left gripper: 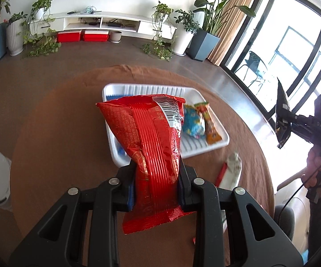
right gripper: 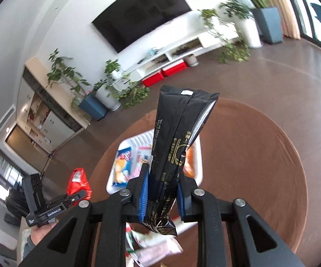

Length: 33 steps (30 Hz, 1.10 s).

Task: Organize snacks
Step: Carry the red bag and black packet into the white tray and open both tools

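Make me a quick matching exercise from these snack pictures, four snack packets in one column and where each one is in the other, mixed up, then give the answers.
Things:
1. red packet
2. black packet
3. orange packet
4. white and red packet

Places:
A. lying in the white tray
B. clamped in the right gripper
C. lying on the brown tablecloth, outside the tray
D. clamped in the left gripper

Pairs: 1-D, 2-B, 3-A, 4-C
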Motion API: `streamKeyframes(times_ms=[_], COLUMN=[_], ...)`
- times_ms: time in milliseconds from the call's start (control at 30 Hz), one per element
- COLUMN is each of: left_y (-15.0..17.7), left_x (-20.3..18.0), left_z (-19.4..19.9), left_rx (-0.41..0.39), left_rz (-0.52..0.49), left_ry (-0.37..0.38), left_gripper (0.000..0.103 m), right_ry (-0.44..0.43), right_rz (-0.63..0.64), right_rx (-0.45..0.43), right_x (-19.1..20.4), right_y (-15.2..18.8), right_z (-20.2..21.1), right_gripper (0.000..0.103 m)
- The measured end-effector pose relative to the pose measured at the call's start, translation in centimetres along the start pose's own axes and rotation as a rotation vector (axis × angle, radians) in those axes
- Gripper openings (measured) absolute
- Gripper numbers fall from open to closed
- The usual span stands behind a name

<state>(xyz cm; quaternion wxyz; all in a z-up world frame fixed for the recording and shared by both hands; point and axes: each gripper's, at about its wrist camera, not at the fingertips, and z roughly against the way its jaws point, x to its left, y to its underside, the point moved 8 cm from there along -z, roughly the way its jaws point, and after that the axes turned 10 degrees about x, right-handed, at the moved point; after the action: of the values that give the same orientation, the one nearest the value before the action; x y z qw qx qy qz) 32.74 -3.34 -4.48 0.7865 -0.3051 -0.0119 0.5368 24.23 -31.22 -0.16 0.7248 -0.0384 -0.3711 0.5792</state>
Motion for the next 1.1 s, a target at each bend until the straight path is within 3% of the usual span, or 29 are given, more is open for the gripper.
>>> streamKeyframes(times_ms=[200,333,600,900,1100], left_y=[-5.6,-7.6,-8.4,-8.3,-8.0], left_x=[0.0,0.4,0.8,1.1,0.9], left_z=[-2.4,-5.3,-11.3,-16.1,-16.8], left_rx=[0.020,0.055,0.124,0.169,0.176], left_rz=[-0.032,-0.033,-0.036,-0.031,-0.059], left_ry=[-0.018,-0.023,-0.041,-0.053,-0.068], left_gripper=[0.025,0.025,0.025,0.026,0.026], right_ry=[0.003,0.027,0.090,0.140,0.147], right_rz=[0.170,0.229,0.234,0.273,0.269], right_rx=[0.086,0.173,0.281,0.361,0.388], right_x=[6.1,7.5,5.5,4.3,3.7], right_y=[-3.9,-4.1,-4.4,-2.9,-2.0], right_z=[-6.1,-11.0,-18.2,-21.7,-23.0], right_gripper=[0.023,0.023,0.023,0.023,0.024])
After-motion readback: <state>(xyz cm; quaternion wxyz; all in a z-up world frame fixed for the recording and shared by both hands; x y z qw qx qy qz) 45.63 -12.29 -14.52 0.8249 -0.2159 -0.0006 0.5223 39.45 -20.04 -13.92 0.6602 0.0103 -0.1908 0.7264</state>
